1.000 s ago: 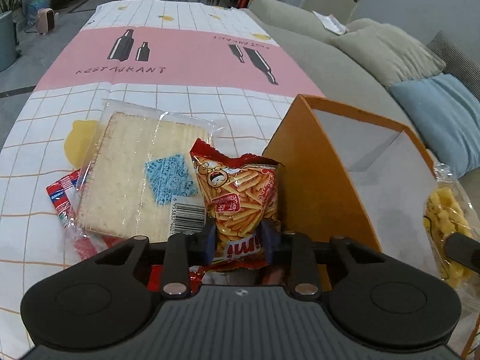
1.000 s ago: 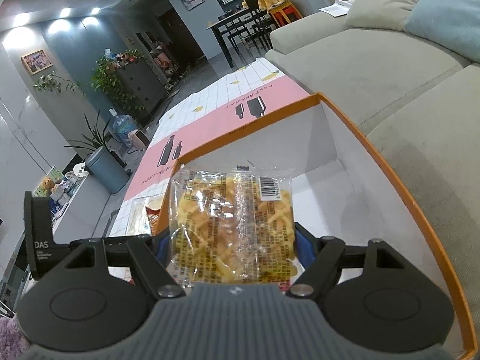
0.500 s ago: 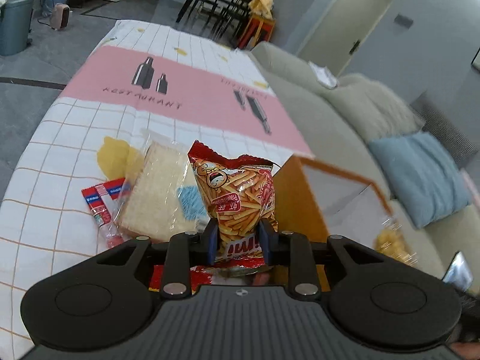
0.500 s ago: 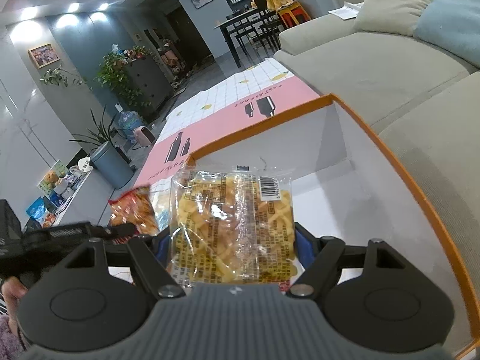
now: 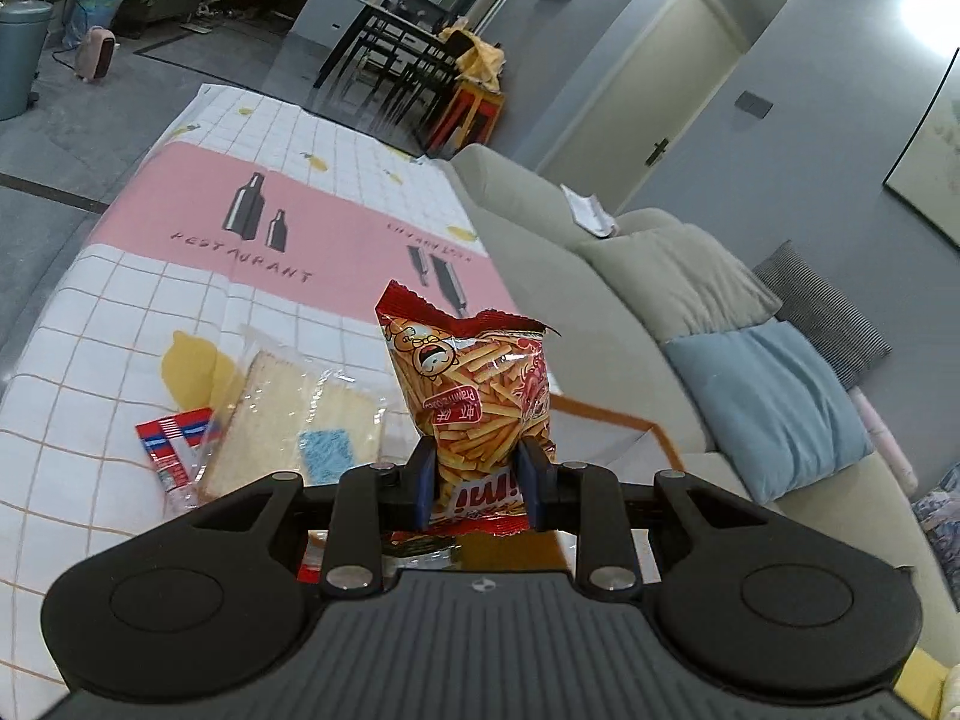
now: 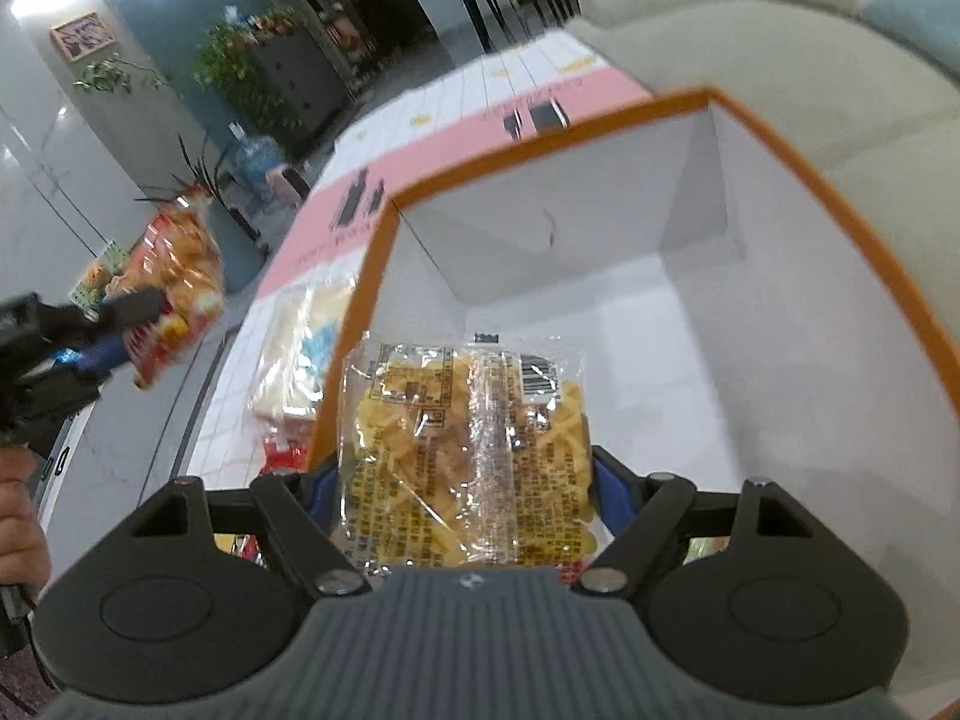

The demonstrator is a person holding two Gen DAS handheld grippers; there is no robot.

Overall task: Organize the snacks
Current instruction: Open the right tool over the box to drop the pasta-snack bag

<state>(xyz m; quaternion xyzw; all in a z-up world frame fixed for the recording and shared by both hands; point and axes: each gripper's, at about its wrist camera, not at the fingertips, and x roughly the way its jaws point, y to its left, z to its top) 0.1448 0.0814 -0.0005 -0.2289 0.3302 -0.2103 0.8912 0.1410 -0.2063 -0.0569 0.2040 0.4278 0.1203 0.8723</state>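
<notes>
My left gripper (image 5: 478,480) is shut on a red bag of prawn sticks (image 5: 474,396), held upright in the air above the table, beside the orange box rim (image 5: 612,417). In the right wrist view that same bag (image 6: 180,276) hangs at the left, outside the box. My right gripper (image 6: 465,486) holds a clear bag of yellow snacks (image 6: 468,456) over the white inside of the orange-edged box (image 6: 540,150). Its jaws are opening slightly, and the blue pads (image 6: 606,480) still touch the bag's sides.
A wrapped slab of bread (image 5: 300,414) and a red, white and blue packet (image 5: 171,444) lie on the pink and white tablecloth (image 5: 180,228) left of the box. A grey sofa (image 5: 600,324) with a blue cushion (image 5: 768,396) runs along the right. A hand (image 6: 18,516) holds the left gripper.
The left gripper rose with the red bag and tipped upward, so the box dropped low in its view. The right gripper tipped down over the box, and the left gripper came into its view.
</notes>
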